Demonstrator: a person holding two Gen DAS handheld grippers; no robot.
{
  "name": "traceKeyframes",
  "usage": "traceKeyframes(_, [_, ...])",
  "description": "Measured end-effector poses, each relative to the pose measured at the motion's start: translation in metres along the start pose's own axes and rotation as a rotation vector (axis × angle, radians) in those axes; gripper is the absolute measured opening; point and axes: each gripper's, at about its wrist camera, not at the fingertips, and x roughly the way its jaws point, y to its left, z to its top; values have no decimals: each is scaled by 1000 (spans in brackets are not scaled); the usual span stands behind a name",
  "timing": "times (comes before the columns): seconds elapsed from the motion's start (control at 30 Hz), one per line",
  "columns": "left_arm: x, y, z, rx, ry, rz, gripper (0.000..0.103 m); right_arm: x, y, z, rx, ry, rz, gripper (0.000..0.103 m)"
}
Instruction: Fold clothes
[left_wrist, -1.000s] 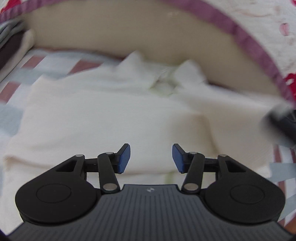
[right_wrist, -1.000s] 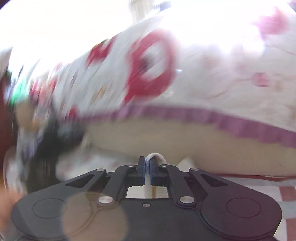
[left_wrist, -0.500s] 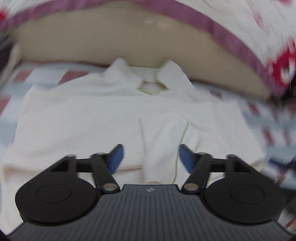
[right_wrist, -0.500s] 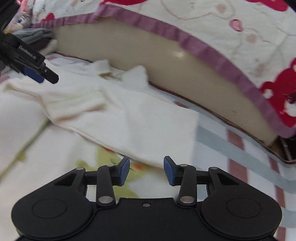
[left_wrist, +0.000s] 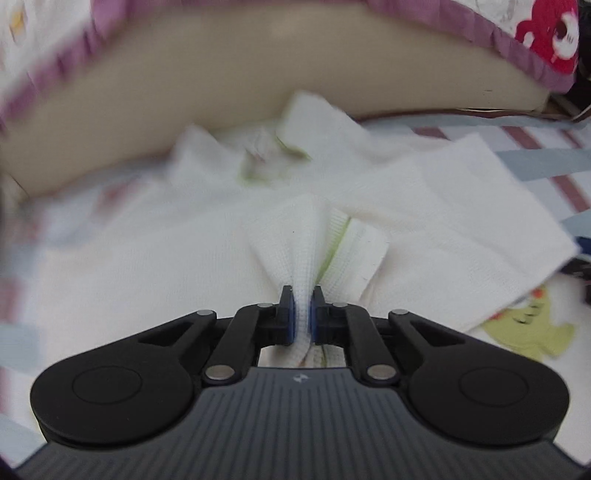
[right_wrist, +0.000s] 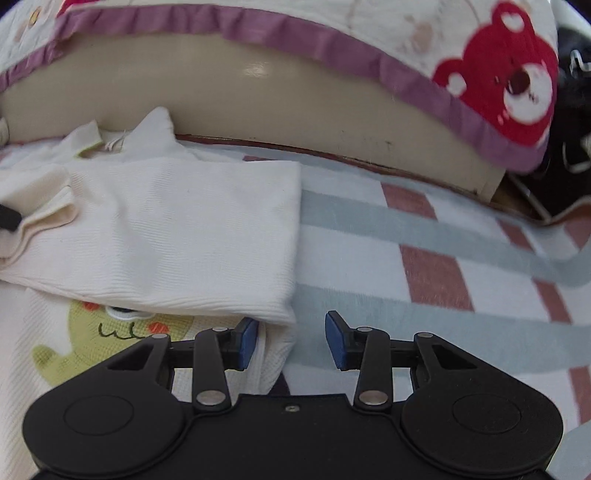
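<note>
1. Since the earlier frames, the left gripper has just closed from wide open onto a gathered ridge of the cream shirt; the sleeve that lay flat before it now stands pinched up between the pads.
2. The right gripper, which a second ago was clamped on cloth, has let go and moved down to the shirt's right edge.
3. The cream shirt lies spread on the striped bedsheet, collar toward the beige headboard. One side is folded over the body, partly covering a yellow-green cartoon print.
4. A green-trimmed sleeve cuff lies just right of the pinched ridge.
5. A quilt with purple edging and a red bear print drapes over the headboard, apart from the shirt.
6. Left gripper: jaws nearly together, pressing on shirt fabric.
7. Right gripper: jaws partly open; the folded shirt corner lies between them beside the left pad, not clamped.
8. No legible writing; a small emblem on the left gripper's body cannot be read.
</note>
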Motion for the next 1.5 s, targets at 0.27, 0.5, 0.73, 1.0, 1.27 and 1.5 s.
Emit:
traceKeyframes(0.27, [8, 53, 5, -223, -23, 116, 12, 3, -6, -11, 83, -53, 27, 41])
traceKeyframes(0.5, [-5, 33, -26, 32, -19, 399, 30, 3, -8, -15, 90, -76, 56, 41])
traceKeyframes(0.73, [-2, 24, -11, -188, -33, -18, 62, 3, -10, -16, 93, -78, 72, 41])
traceKeyframes(1.0, [50, 6, -8, -93, 132, -88, 64, 3, -12, -15, 98, -67, 83, 41])
traceKeyframes(1.27, [22, 35, -2, -53, 57, 135, 6, 2, -9, -17, 90, -74, 75, 41])
traceKeyframes(1.5, [-7, 113, -18, -235, 112, 385, 19, 3, -15, -14, 82, -56, 105, 42])
